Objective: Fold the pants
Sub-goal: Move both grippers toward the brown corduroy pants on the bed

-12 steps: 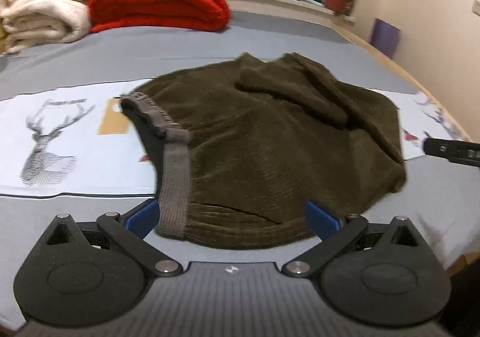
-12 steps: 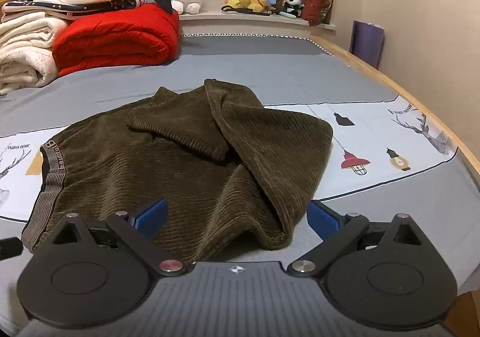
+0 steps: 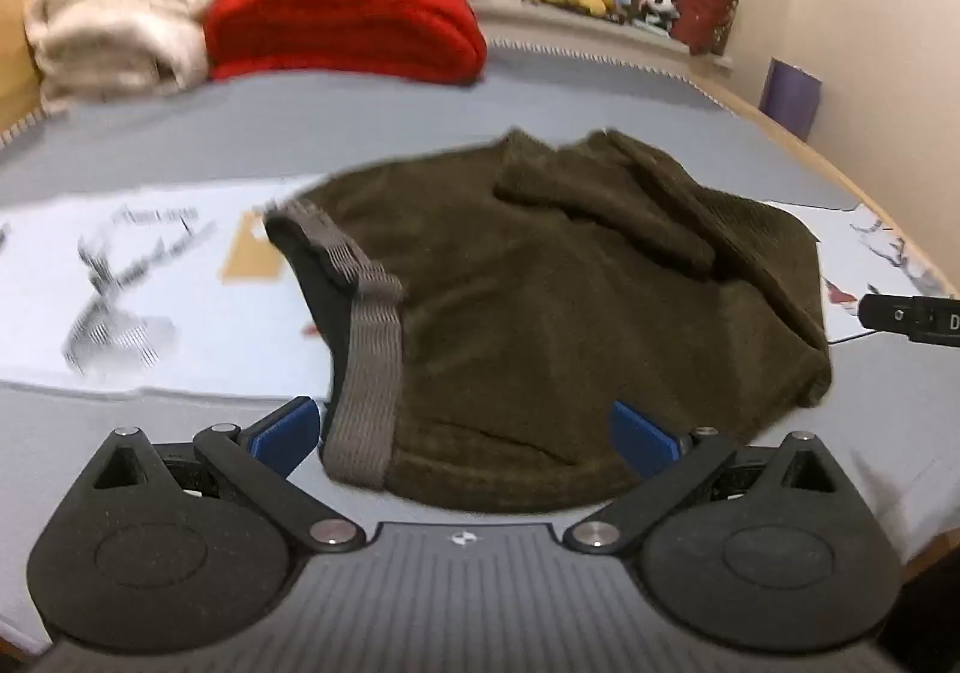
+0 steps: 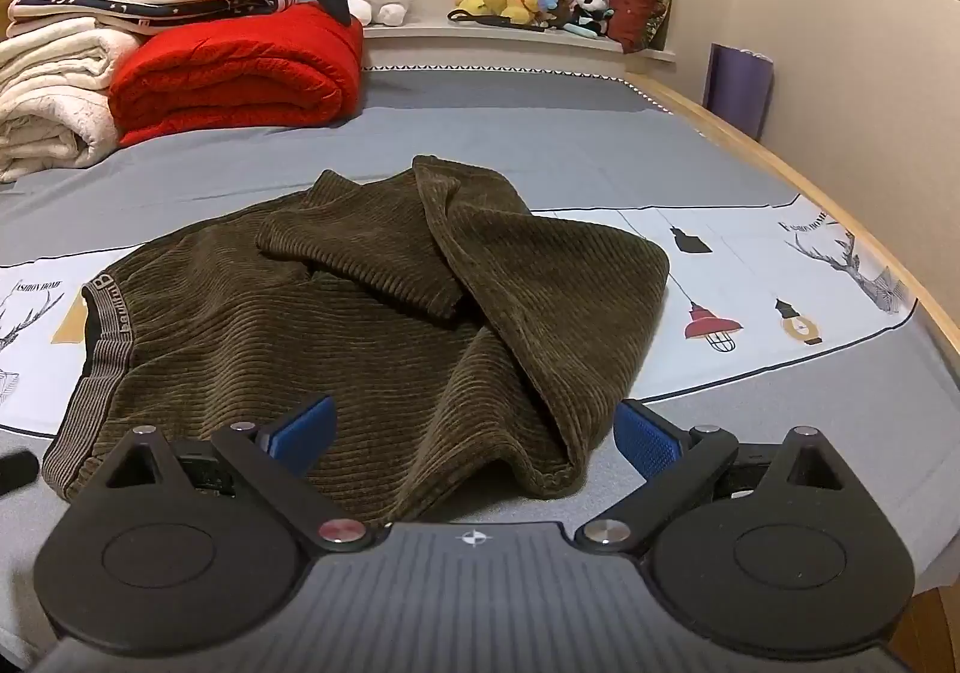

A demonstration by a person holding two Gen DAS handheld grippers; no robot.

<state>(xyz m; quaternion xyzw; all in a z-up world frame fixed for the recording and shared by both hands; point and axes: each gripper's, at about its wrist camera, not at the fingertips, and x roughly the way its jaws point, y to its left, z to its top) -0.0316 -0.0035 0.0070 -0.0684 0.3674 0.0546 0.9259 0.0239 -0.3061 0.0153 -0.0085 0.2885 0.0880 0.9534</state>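
Left hand-held gripper (image 3: 462,436) shifted, blurred over ribbed, rumpled olive corduroy pants (image 3: 576,301).

Pants: we see dark olive-brown ribbed corduroy pants (image 4: 336,349) spread ahead of our fingers.
Waistband: a grey striped waistband (image 3: 366,373) with lettering, just past our left finger.
Pads: our blue pads (image 4: 645,436) sit on black linkages.
Bedsheet: a grey bedsheet (image 4: 540,145) with a white band of deer and lamp prints.
Blanket: a red blanket (image 4: 240,67) far ahead.
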